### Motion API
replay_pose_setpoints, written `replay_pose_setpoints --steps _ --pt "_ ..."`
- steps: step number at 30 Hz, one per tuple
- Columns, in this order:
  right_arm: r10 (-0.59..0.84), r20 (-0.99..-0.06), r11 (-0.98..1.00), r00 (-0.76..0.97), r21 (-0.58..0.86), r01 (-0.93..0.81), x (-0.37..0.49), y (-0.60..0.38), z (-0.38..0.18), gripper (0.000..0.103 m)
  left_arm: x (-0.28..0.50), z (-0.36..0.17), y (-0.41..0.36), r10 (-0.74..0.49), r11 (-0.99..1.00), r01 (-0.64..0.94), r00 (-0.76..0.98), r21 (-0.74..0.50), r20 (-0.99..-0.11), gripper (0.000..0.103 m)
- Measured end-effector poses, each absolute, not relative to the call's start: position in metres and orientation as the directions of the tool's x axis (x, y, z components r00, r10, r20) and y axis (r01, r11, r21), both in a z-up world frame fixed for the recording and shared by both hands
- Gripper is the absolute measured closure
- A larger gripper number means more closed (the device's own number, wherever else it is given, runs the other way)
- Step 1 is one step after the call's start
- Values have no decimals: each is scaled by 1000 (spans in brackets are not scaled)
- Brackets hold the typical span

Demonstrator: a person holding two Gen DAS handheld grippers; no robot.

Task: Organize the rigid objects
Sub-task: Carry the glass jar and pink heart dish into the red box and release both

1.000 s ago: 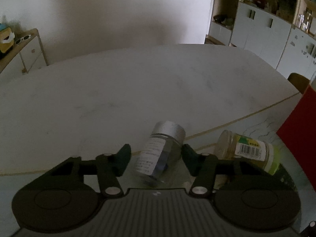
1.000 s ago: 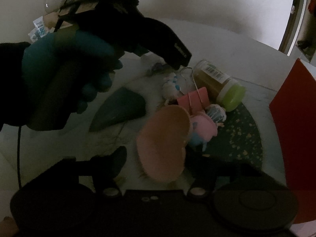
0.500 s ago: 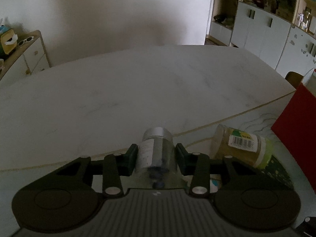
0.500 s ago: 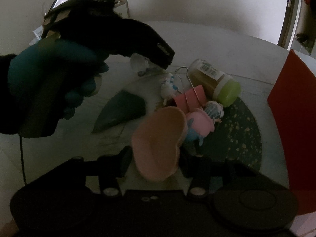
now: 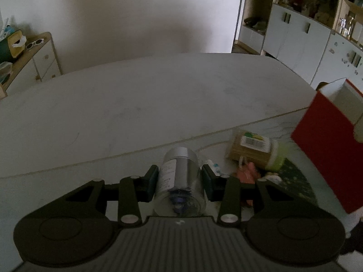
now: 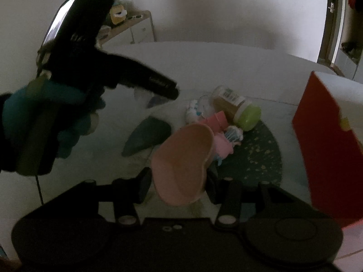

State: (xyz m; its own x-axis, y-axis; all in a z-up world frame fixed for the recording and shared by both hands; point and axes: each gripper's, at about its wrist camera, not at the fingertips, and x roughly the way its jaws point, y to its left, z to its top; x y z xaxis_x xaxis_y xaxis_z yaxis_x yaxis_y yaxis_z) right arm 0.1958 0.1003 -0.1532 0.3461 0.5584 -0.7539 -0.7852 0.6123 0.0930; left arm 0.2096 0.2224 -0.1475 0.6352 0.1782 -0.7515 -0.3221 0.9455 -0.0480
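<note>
My left gripper [image 5: 179,175] is shut on a clear jar with a silver lid [image 5: 181,161], held above the white table [image 5: 158,104] with the lid pointing away. The right wrist view shows this gripper [image 6: 163,90] in a gloved hand [image 6: 45,113] at the left. My right gripper [image 6: 178,181] is shut on a pink heart-shaped dish [image 6: 183,156], lifted over the near edge of a dark speckled mat [image 6: 261,154]. A jar with a green lid [image 6: 236,108] lies on its side on the mat.
A red box [image 6: 324,140] with an open top stands at the right. A pink binder clip [image 6: 215,119], small toy figures [image 6: 231,133] and a dark green leaf-shaped piece [image 6: 147,138] lie by the mat. Cabinets [image 5: 295,34] stand behind the table.
My left gripper closed on the silver-lidded jar and lifted it off the table. My right gripper closed on the pink heart dish and rose with it.
</note>
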Motion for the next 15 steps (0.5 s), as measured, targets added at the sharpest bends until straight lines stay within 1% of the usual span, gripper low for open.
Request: replay_pose_setpoints --steps 15 --pt "577 -717 645 390 107 -756 201 45 -96 54 178 -89 176 149 946 -312 661 -88 -736 63"
